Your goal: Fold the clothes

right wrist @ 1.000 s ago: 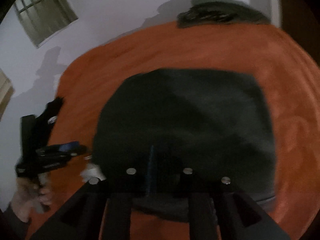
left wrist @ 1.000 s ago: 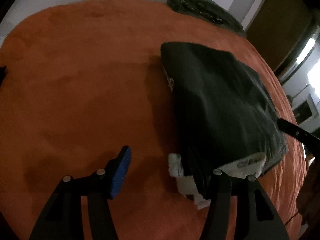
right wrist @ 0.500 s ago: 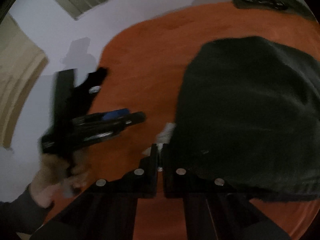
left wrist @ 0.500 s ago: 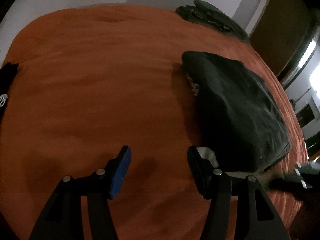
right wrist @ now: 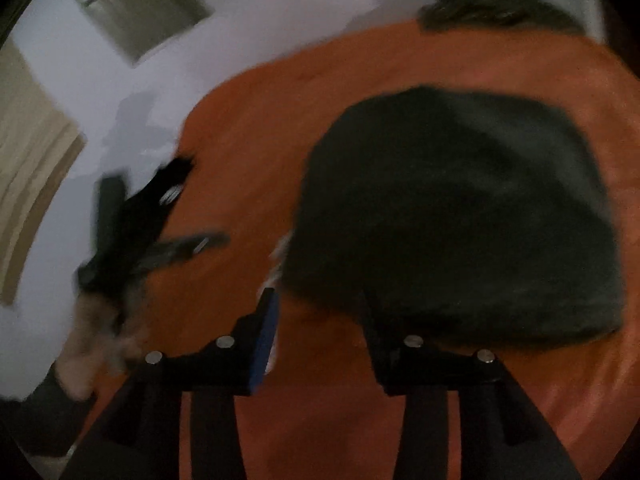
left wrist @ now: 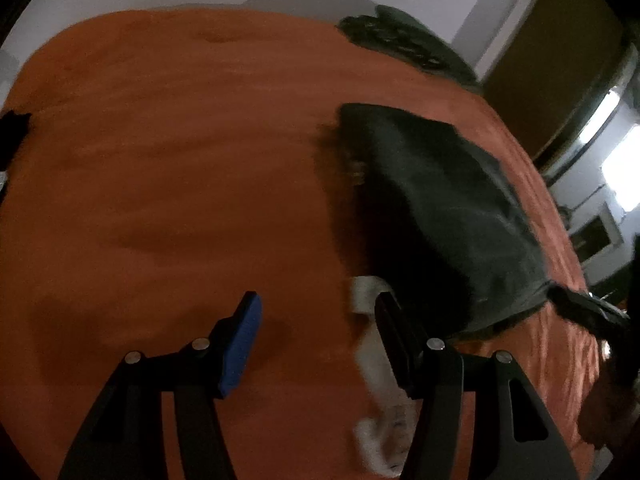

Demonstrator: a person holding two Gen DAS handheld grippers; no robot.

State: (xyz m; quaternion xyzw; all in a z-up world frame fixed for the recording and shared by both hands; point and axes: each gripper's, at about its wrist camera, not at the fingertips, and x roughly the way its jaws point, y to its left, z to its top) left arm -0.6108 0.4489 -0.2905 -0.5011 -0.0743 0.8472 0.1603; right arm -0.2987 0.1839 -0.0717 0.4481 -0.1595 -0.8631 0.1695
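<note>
We see the folded dark garment [right wrist: 456, 216] flat on the orange bed [left wrist: 180, 160]. Right hand-held gripper [right wrist: 320, 320], jaws just opening, spread at its near edge, gripping nothing. Left hand-held gripper [left wrist: 316, 320] spread, empty, beside it.

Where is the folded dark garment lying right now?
The folded dark garment lies on the orange bedspread, right of centre in the left wrist view, a white label poking out at its near corner beside the left tool.
</note>
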